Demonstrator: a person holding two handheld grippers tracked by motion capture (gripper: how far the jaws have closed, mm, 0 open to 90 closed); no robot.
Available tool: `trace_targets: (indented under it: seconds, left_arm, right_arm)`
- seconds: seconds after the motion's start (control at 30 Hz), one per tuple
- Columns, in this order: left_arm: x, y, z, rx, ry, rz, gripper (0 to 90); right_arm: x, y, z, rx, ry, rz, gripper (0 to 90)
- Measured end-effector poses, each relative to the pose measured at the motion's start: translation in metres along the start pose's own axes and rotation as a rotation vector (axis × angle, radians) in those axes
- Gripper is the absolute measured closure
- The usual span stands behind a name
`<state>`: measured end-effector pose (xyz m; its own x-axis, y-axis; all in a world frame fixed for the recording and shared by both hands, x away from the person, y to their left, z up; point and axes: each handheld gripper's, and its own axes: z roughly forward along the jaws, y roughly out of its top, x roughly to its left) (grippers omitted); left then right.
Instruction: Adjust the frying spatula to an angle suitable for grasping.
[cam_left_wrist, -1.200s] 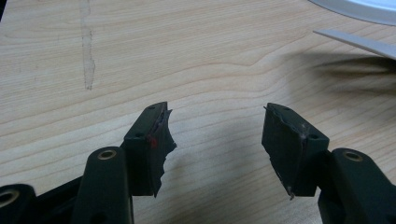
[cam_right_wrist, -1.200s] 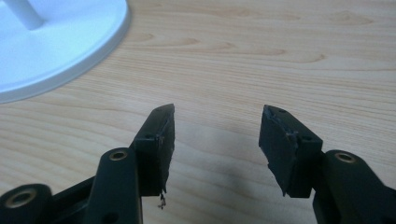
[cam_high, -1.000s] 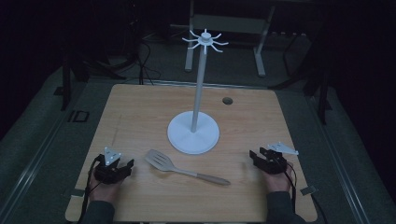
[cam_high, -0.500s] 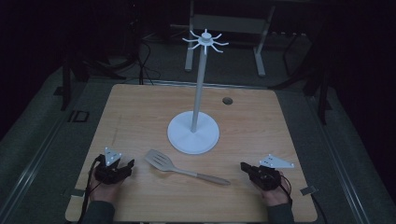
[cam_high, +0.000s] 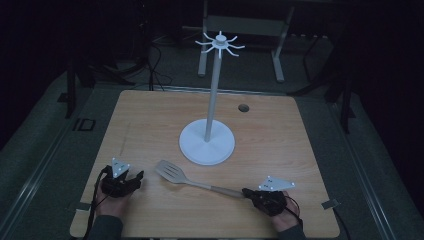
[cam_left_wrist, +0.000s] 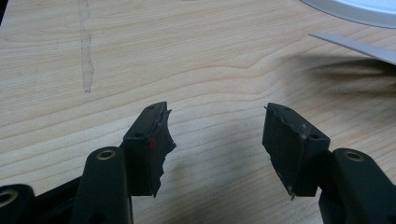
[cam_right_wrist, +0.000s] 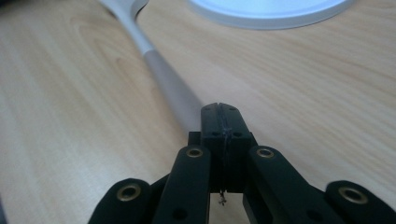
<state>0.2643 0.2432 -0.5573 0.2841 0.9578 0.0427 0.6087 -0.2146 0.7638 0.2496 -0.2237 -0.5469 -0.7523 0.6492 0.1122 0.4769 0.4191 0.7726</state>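
Jaws pressed flat together — that is how the right gripper (cam_right_wrist: 219, 109) stands in its own view, no gap between the two black pads and nothing held between them. Their tip sits right at the butt end of the spatula (cam_right_wrist: 161, 77) handle, which runs away from it toward the pale blade; whether tip and handle touch I cannot tell. From the high view the right gripper (cam_high: 248, 192) lies low at the near right of the surface (cam_high: 280, 145), pointing left along the handle.

Jaws on the left gripper (cam_left_wrist: 215, 116) stand wide apart over bare wood, clamped on nothing. In the high view it (cam_high: 136, 176) rests at the near left, just beside the spatula (cam_high: 197, 181) blade but apart from it.

Farther out, the white stand (cam_high: 207, 142) rises from its round base at mid-surface, its crown of hooks bare.

As a judgement, the work looks barely begun — the spatula lies flat, ungrasped, and if it belongs on a hook, the gripping, lifting and hanging all remain. The right jaws would need to part first to take the handle.
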Motion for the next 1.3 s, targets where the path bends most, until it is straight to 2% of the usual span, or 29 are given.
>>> trace_targets:
  seconds: [0.13,0.17,0.2,0.23,0.3,0.67,0.83,1.0,1.3]
  left_arm:
    - [0.000,0.000,0.000,0.000,0.000,-0.002,41.3]
    - [0.000,0.000,0.000,0.000,0.000,-0.002,41.3]
    - [0.000,0.000,0.000,-0.001,-0.001,-0.002,41.2]
    - [0.000,0.000,0.000,0.000,-0.001,-0.001,41.2]
    - [0.000,0.000,0.000,-0.001,-0.001,-0.002,41.2]
    - [0.000,0.000,0.001,0.002,-0.002,0.001,41.1]
    - [-0.001,0.000,0.002,0.008,-0.001,0.005,41.1]
    - [-0.001,-0.001,0.002,0.011,0.001,0.005,41.0]
    - [-0.001,-0.001,0.001,0.011,0.001,0.004,41.1]
  right_arm:
    - [0.009,-0.005,0.003,0.041,0.038,-0.038,90.0]
    - [0.009,-0.005,0.003,0.041,0.038,-0.038,90.0]
    - [0.013,-0.007,0.008,0.075,0.042,-0.066,90.0]
    - [0.013,-0.007,0.009,0.082,0.039,-0.073,90.0]
    - [0.012,-0.008,0.011,0.092,0.033,-0.072,90.0]
    - [0.008,-0.006,0.014,0.093,-0.011,-0.087,90.0]
    - [0.003,-0.002,0.018,0.093,-0.046,-0.100,90.0]
    - [-0.005,0.002,0.022,0.087,-0.057,-0.082,90.0]
    - [-0.013,0.007,0.028,0.078,-0.078,-0.080,90.0]
